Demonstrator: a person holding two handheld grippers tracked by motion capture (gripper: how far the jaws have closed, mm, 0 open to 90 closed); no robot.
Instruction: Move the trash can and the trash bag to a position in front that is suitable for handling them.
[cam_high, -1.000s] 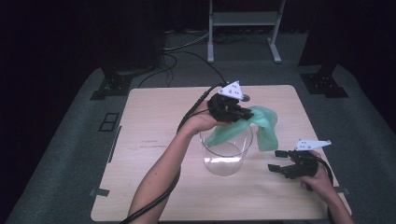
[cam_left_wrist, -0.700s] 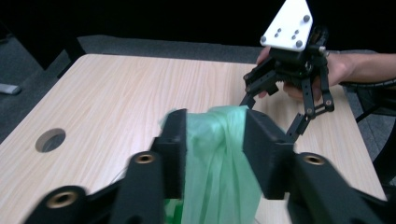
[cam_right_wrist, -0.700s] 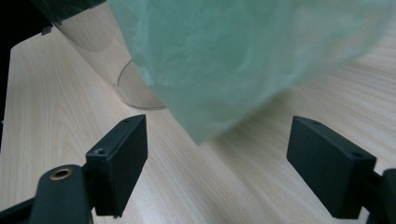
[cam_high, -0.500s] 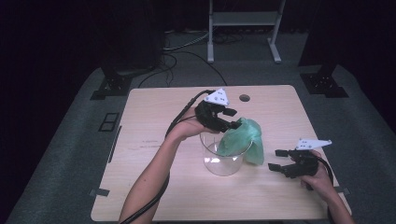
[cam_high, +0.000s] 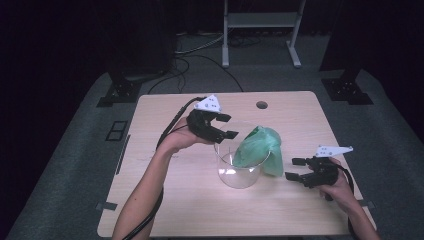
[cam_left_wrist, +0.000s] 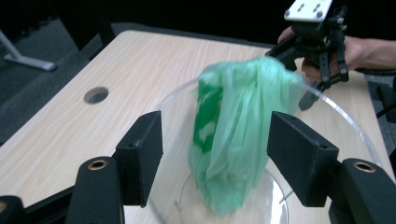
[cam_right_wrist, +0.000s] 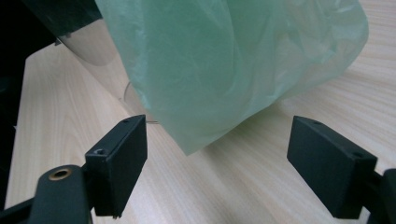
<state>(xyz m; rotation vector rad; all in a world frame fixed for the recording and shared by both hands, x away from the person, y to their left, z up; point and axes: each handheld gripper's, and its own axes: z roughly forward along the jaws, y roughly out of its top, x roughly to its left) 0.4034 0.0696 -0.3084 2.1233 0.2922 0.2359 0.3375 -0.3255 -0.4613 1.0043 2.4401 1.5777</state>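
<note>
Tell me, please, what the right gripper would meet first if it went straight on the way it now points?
Most likely the green plastic bag draped over the rim of the clear bowl: the right gripper, jaws open, points straight at its hanging outer fold. The bowl's wall sits just behind, though depth is hard to judge.

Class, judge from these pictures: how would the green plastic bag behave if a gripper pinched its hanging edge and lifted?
The green plastic bag looks thin and crumpled, so it would probably flop and stretch. It drapes over the glass bowl's rim, seemingly very light, and might slide off easily.
</note>
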